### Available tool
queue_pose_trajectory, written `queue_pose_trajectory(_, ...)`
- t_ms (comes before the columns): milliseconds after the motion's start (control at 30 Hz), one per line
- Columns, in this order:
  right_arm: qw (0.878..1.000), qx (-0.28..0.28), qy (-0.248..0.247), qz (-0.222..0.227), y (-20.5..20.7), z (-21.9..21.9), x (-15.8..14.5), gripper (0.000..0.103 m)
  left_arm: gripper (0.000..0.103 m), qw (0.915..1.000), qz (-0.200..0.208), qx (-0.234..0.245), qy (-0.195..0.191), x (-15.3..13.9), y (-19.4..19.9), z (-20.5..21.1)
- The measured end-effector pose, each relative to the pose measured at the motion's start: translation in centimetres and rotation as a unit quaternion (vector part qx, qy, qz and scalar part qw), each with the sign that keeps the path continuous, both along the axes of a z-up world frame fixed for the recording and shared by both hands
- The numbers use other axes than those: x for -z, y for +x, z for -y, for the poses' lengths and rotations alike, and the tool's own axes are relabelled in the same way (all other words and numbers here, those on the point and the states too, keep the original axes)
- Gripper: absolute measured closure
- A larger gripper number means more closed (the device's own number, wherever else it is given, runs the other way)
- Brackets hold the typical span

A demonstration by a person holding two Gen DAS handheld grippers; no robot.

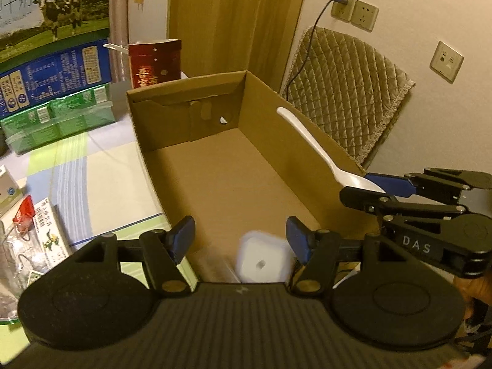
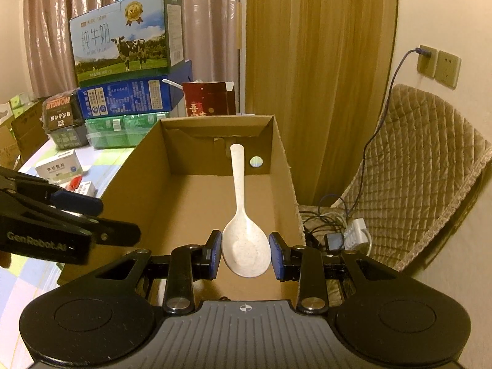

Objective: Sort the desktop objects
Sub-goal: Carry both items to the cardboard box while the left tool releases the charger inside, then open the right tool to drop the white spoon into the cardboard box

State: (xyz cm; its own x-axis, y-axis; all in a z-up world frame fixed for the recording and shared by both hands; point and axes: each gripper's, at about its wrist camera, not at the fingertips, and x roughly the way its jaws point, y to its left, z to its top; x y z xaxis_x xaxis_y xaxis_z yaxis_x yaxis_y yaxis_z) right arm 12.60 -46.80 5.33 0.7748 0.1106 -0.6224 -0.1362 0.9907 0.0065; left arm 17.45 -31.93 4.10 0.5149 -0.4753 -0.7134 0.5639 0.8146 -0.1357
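Observation:
An open cardboard box [image 1: 221, 178] [image 2: 187, 206] lies in front of both grippers. My right gripper [image 2: 246, 253] [image 1: 369, 184] is shut on the bowl of a white plastic spoon [image 2: 238, 178] [image 1: 307, 141], which hangs over the box's right side with its handle pointing away. My left gripper [image 1: 240, 238] [image 2: 113, 218] stands open over the near end of the box. A blurred white square object [image 1: 263, 261] shows between and below its fingers, close to the right pad and well apart from the left one. Whether the object rests on the box floor I cannot tell.
Stacked milk cartons [image 2: 123, 40], green packs [image 1: 61, 120] and a red box [image 2: 209, 98] stand behind the box. Small medicine boxes [image 2: 60, 166] lie on the tablecloth to the left. A quilted chair [image 2: 424, 166] with a power strip [image 2: 356, 230] and cables is on the right.

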Motion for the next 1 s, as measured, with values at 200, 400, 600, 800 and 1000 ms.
queue_pose_trajectory(200, 1.0, -0.006, 0.002, 0.001, -0.1, -0.7, -0.1, 0.073, 0.042, 1.0, 0.007, -0.006, 0.002, -0.6, -0.2, -1.0)
queue_pose_trajectory(400, 1.0, -0.009, 0.0, 0.003, 0.1, -1.1, -0.2, 0.073, 0.042, 0.9999, 0.009, -0.009, 0.001, -0.8, -0.3, -1.6)
queue_pose_trajectory(600, 1.0, 0.005, 0.003, 0.011, 0.2, -0.8, -0.1, 0.065, 0.042, 0.9999, 0.009, -0.011, 0.002, -0.7, -0.5, -2.0)
queue_pose_trajectory(800, 1.0, 0.01, 0.006, 0.007, -1.0, -0.3, 0.1, 0.06, 0.042, 0.9998, 0.007, -0.016, 0.002, -0.5, -0.8, -2.9)
queue_pose_trajectory(1000, 1.0, 0.011, 0.012, 0.003, -2.9, -0.6, 0.1, 0.057, 0.04, 0.9997, 0.007, -0.022, 0.002, -0.6, -1.7, -4.1)
